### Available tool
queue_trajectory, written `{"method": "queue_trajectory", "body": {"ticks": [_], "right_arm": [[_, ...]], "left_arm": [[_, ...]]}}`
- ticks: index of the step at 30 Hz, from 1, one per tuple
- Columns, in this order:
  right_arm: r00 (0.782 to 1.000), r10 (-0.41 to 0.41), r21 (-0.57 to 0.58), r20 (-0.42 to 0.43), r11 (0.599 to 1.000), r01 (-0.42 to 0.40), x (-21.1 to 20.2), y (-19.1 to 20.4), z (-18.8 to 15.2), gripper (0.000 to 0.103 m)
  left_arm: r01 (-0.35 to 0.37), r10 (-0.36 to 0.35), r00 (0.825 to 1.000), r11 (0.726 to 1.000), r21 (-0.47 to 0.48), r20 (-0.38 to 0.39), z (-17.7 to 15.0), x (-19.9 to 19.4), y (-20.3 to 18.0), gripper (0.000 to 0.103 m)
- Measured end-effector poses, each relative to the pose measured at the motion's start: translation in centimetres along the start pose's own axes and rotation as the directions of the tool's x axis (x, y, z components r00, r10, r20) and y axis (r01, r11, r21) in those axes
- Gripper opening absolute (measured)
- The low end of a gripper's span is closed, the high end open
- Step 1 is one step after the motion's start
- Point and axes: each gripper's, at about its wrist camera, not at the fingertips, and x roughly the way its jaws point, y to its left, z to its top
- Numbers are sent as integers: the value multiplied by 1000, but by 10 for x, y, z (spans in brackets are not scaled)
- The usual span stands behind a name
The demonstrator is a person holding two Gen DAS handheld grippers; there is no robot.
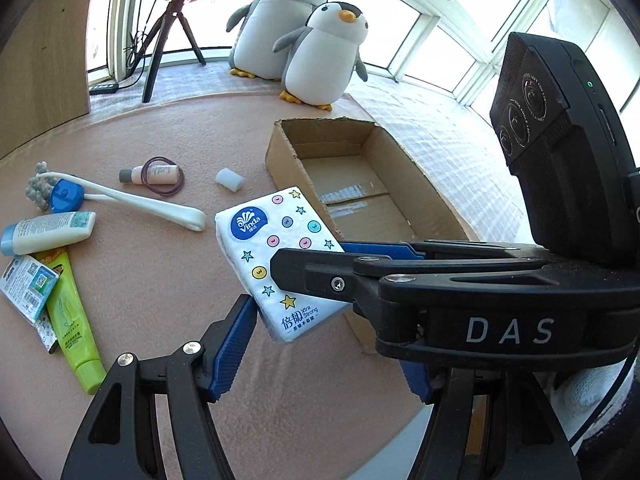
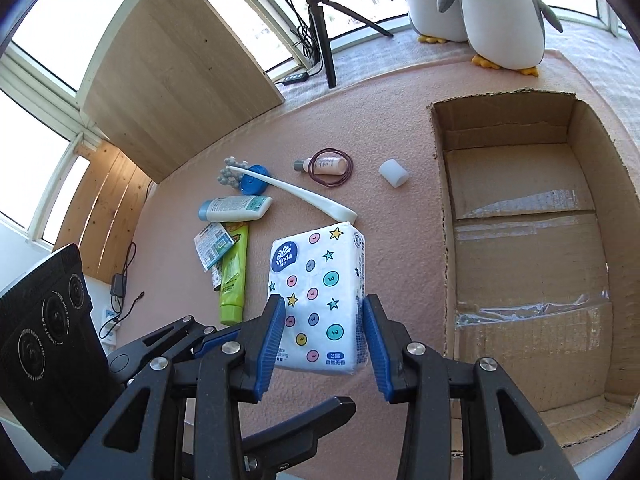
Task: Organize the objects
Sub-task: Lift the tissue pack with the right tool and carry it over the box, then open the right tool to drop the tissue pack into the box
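Gripping the tissue pack (image 2: 320, 300) between its blue pads, the right gripper (image 2: 325, 334) is holding it beside the cardboard box (image 2: 600, 240), while the left gripper (image 1: 320, 344) is standing open around it.

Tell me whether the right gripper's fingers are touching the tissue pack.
Touching. In the right wrist view, the right gripper has both blue pads pressed against the sides of the tissue pack, which hangs tilted above the pink mat.
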Motion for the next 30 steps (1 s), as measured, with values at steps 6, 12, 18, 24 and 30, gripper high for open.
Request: {"method": "queue_trajectory", "body": {"ticks": [6, 12, 18, 24, 30], "right_arm": [[998, -41, 54, 47, 998, 39, -28, -33, -4, 38], [995, -73, 104, 61, 992, 66, -42, -63, -7, 38], [993, -94, 126, 73, 988, 84, -50, -78, -8, 38], [991, -106, 128, 84, 987, 94, -55, -83, -8, 38], [984, -129, 130, 121, 985, 113, -61, -81, -7, 50]], "left_arm": [[42, -41, 999, 997, 68, -13, 10, 21, -39, 69], [72, -68, 997, 991, 112, -41, 15, 45, -69, 69], [89, -82, 995, 986, 141, -54, 18, 57, -86, 69], [90, -82, 995, 983, 159, -53, 20, 60, -93, 69], [63, -56, 998, 981, 182, -39, 17, 53, -91, 72]]}}
